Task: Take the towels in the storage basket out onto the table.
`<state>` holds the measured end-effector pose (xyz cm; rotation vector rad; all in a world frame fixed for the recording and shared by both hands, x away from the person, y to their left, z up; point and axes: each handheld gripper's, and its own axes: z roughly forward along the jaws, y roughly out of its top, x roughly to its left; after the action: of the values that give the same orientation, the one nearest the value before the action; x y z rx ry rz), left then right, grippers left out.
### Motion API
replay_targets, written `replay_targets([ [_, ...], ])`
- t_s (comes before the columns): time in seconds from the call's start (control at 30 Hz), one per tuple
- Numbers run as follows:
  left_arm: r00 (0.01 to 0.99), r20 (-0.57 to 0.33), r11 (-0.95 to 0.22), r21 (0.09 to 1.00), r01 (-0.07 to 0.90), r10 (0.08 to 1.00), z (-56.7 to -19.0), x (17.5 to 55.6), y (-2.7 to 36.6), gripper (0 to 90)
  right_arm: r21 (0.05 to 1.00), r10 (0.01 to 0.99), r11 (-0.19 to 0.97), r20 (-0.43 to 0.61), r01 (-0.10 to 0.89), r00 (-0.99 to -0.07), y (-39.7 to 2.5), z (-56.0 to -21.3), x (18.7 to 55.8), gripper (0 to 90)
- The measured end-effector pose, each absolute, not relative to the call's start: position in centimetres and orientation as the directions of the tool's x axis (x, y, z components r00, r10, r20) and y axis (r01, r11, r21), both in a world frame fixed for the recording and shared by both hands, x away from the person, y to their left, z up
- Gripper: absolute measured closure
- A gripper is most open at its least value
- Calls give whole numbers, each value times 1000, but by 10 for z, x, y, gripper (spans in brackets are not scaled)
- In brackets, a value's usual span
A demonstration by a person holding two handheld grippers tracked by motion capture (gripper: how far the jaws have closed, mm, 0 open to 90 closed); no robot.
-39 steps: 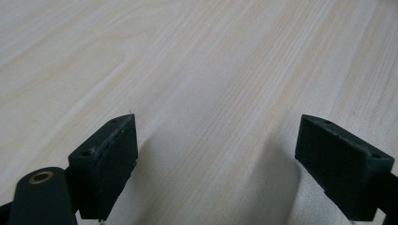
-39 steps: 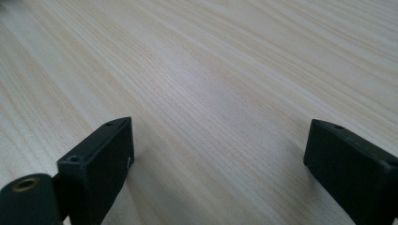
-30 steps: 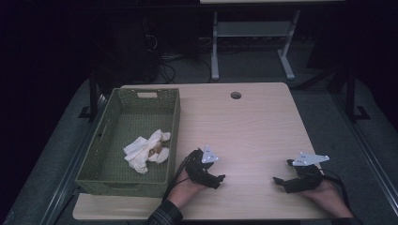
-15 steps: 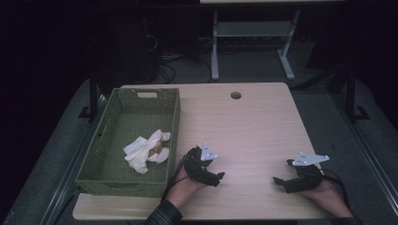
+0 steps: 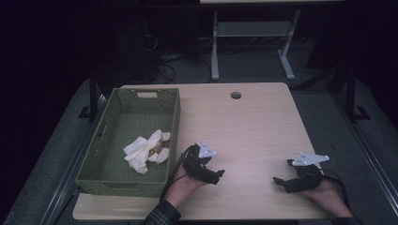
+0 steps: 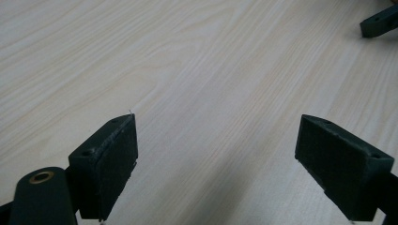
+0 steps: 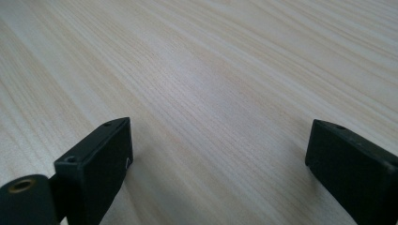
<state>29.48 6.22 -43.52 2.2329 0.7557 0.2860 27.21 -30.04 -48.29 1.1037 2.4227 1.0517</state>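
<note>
A green woven basket (image 5: 174,119) stands at the table's left with a crumpled white cloth (image 5: 146,151) lying in it. My left gripper (image 5: 218,175) rests low on the wooden table just right of the basket's near corner, pointing right. Its jaws stand wide apart in the left gripper view (image 6: 216,164) with bare wood between them. My right gripper (image 5: 278,183) lies near the front right edge, pointing left, and the right gripper view (image 7: 218,164) shows it open over bare table. A tip of the right gripper shows far off (image 6: 379,21).
The light wooden table (image 5: 253,126) has a round cable hole (image 5: 235,95) near its far edge. A grey table frame (image 5: 251,30) and cables stand on the dark floor beyond. Metal rails run along both sides of the table.
</note>
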Motion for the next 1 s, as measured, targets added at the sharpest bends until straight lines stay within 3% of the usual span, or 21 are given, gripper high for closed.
replay_targets([
  [1.0, 815, -64, -517, 744, 424, 575, -401, 303, 62, 129, 706, 747, 449, 40, 548, -663, -300, -483, 273, 23],
])
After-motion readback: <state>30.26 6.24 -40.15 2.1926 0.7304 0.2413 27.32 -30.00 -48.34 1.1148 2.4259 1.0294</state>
